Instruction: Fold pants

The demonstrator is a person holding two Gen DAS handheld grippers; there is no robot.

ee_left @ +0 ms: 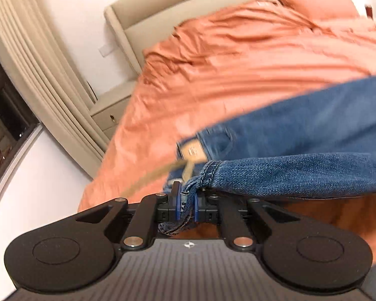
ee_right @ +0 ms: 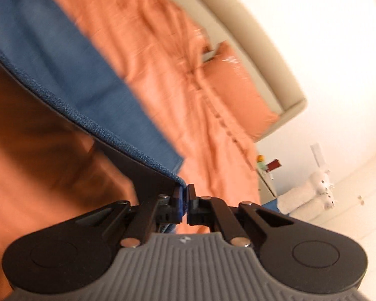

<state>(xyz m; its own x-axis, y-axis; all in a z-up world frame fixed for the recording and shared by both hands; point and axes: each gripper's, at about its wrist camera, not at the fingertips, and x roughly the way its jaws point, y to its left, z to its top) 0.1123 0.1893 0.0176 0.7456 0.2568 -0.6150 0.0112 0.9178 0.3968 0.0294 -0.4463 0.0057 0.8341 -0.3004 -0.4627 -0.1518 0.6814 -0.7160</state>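
Blue denim pants (ee_left: 313, 130) are held up over an orange bedspread (ee_left: 238, 62). My left gripper (ee_left: 186, 197) is shut on a bunched hem of the pants, and a stretched fold runs off to the right. A tan waistband patch (ee_left: 191, 150) shows behind it, blurred. In the right wrist view, my right gripper (ee_right: 184, 195) is shut on a corner of the pants (ee_right: 50, 57), whose edge stretches up to the left above the bedspread (ee_right: 163, 75).
An orange pillow (ee_right: 240, 90) and a beige headboard (ee_right: 275, 62) lie at the bed's far end. Beige curtains (ee_left: 37, 62) and a bedside drawer unit (ee_left: 107, 118) stand to the left. A white shelf with small items (ee_right: 313, 188) is at the right.
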